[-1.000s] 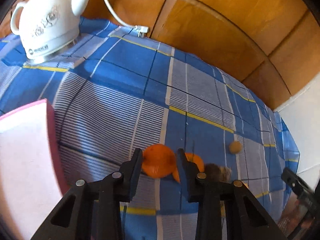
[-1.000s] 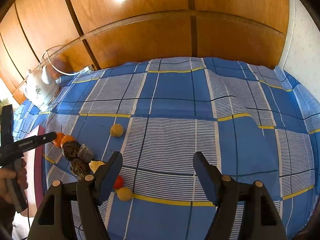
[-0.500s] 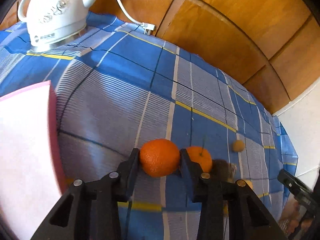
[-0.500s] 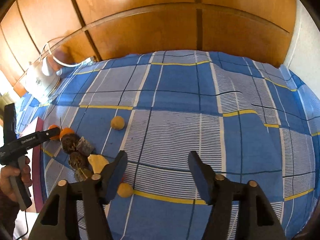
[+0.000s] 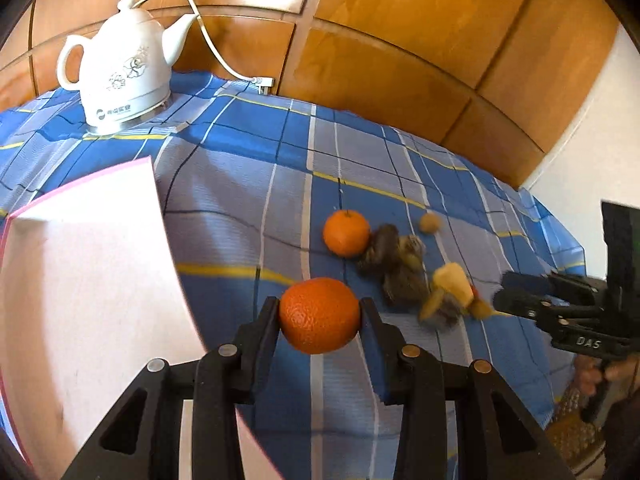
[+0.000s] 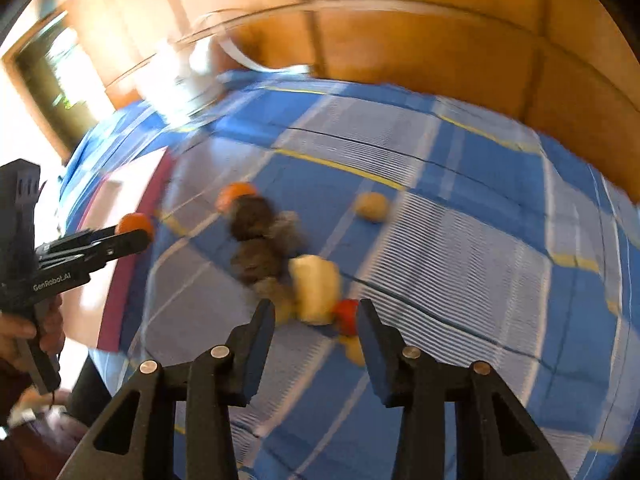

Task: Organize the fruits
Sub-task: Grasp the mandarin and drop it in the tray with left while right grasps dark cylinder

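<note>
While the left gripper (image 5: 319,312) clamps a round, dimpled orange (image 5: 319,314) above the cloth, the carry is underway; next, I judge, swing left over the pink-rimmed white tray (image 5: 86,280). The right gripper (image 6: 316,320) hovers, jaws apart, over the blurred fruit pile (image 6: 280,256).

It looked like a home: a blue plaid tablecloth (image 5: 248,184) lay before wooden wall panelling (image 5: 400,40), with a white electric kettle (image 5: 120,68) far left.
</note>
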`<state>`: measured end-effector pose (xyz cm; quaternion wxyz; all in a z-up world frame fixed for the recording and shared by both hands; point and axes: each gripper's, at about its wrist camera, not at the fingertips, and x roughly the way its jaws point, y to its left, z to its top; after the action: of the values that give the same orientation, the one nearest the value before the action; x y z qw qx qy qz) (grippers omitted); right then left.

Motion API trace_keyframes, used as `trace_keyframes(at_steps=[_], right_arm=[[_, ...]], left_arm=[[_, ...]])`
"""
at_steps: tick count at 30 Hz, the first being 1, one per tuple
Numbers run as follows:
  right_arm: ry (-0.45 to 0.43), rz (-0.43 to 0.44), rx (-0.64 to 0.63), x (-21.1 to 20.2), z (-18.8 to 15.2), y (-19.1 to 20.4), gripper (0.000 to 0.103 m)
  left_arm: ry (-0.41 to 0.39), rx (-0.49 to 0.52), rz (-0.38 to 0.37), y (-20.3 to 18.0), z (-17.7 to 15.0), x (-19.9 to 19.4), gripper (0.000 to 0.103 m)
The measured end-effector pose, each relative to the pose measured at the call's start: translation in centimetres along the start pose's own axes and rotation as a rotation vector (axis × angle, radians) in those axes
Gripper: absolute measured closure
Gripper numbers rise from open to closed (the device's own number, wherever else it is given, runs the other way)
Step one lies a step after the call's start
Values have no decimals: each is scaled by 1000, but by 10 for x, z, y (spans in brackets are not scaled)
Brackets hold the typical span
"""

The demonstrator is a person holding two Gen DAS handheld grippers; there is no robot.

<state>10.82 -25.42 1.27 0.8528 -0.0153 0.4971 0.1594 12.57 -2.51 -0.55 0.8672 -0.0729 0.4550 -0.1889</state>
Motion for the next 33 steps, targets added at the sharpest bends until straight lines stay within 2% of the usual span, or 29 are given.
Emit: trace_keyframes(at_steps=[6, 13, 17, 22, 25, 27, 33], right_arm=[[8, -3, -203, 16, 5, 48, 60], [71, -163, -385, 53, -1, 71, 59], [71, -203, -428, 55, -8, 71, 60], [85, -259, -469, 62, -12, 71, 66], [81, -261, -471, 63, -12, 71, 67], [80, -257, -470, 62, -12, 70, 67], [94, -222, -446, 62, -8, 67, 67]], left_arm=[[-40, 18, 16, 9, -16, -30, 63], [-65, -55, 125, 64, -13, -50, 63], [-55, -104, 236, 104, -2, -46, 63], [-58, -143, 378, 150, 13, -36, 62], [-59, -185, 426, 167, 14, -36, 61], [-79, -210, 444, 169, 12, -40, 51], [-121, -208, 484, 146, -4, -58, 50]])
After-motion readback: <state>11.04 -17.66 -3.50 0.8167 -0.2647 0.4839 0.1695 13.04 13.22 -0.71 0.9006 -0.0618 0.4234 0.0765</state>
